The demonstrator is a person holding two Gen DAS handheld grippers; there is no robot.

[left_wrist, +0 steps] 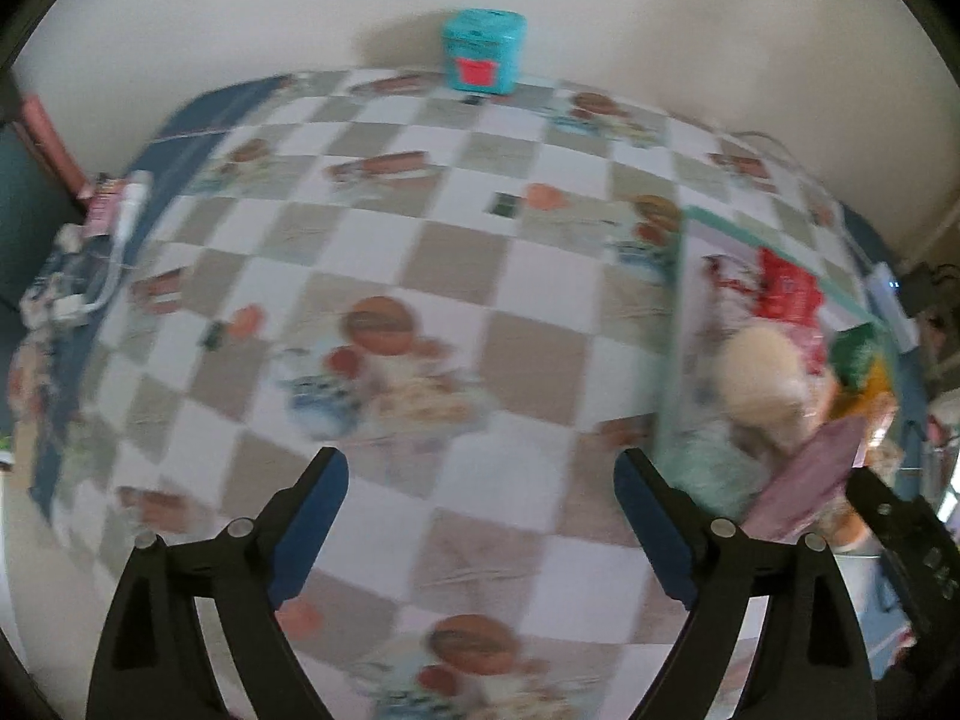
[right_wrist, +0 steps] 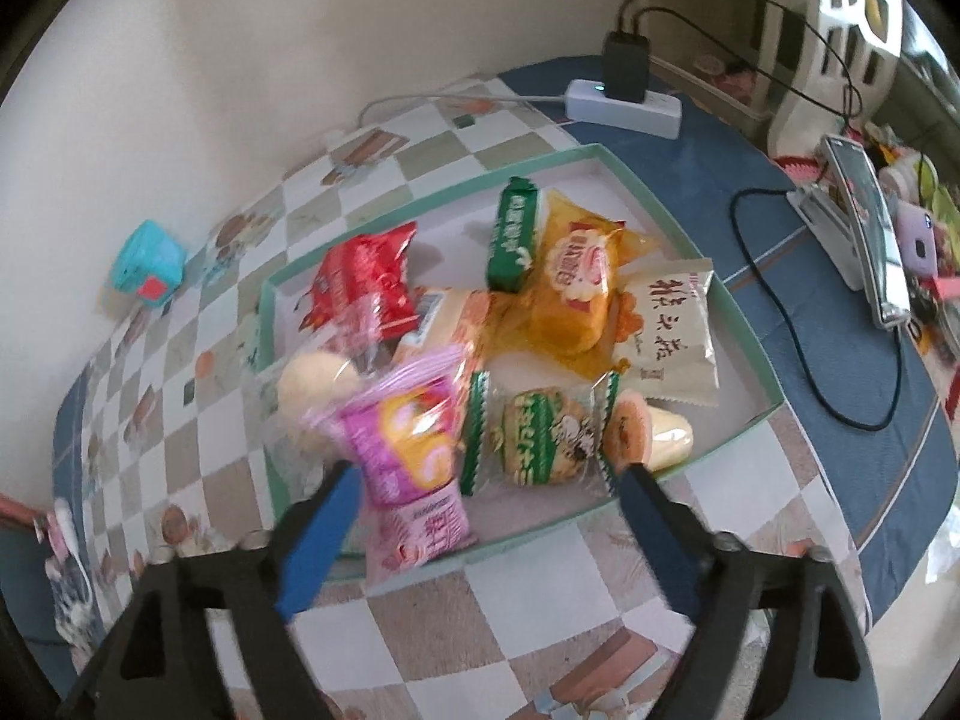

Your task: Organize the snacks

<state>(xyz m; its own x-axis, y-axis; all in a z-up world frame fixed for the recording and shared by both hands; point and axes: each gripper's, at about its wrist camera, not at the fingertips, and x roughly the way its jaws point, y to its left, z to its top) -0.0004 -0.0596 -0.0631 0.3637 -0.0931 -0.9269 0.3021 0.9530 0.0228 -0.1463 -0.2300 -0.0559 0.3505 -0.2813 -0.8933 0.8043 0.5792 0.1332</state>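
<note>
A shallow green-rimmed box [right_wrist: 672, 228] on the checkered tablecloth holds several snack packets: red [right_wrist: 366, 282], green [right_wrist: 513, 234], yellow [right_wrist: 576, 288], white with black characters [right_wrist: 666, 324], a green-and-white biscuit pack [right_wrist: 540, 438]. A pink packet [right_wrist: 408, 468] lies over the box's near rim, just ahead of my open right gripper [right_wrist: 486, 504]; its jaws touch nothing. My left gripper [left_wrist: 480, 492] is open and empty over bare cloth, left of the box [left_wrist: 672, 324]. The pink packet [left_wrist: 804, 486] shows there at the right.
A teal tin [left_wrist: 483, 51] stands at the table's far edge by the wall; it also shows in the right wrist view [right_wrist: 147, 264]. A white power strip [right_wrist: 624, 105] with charger and cables lies behind the box. A phone on a stand [right_wrist: 864, 228] is at right.
</note>
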